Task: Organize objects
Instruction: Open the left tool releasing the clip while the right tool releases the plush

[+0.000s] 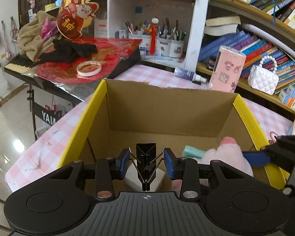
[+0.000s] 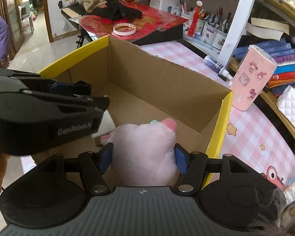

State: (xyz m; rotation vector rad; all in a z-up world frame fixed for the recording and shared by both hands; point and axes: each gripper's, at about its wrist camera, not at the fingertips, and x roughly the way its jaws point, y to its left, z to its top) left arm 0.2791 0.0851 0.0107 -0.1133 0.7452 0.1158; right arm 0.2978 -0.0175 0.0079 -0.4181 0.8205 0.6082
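Cardboard box (image 1: 167,106) sat below both tools. Your left gripper (image 1: 147,163) pinched the clip (image 1: 146,157); it could spring out. Right gripper (image 2: 143,157) squeezed the plush (image 2: 145,149), which could snag.

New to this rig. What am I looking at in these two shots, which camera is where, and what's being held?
No robot arm here: a person carries a two-finger gripper in each hand, each with a fisheye camera looking along its fingers. In the left wrist view, the left gripper pinches a black binder clip over an open cardboard box. In the right wrist view, the right gripper squeezes a pink plush toy inside that box. A white block and a mint-green item already lie in the box, which sits on a pink checked tablecloth.
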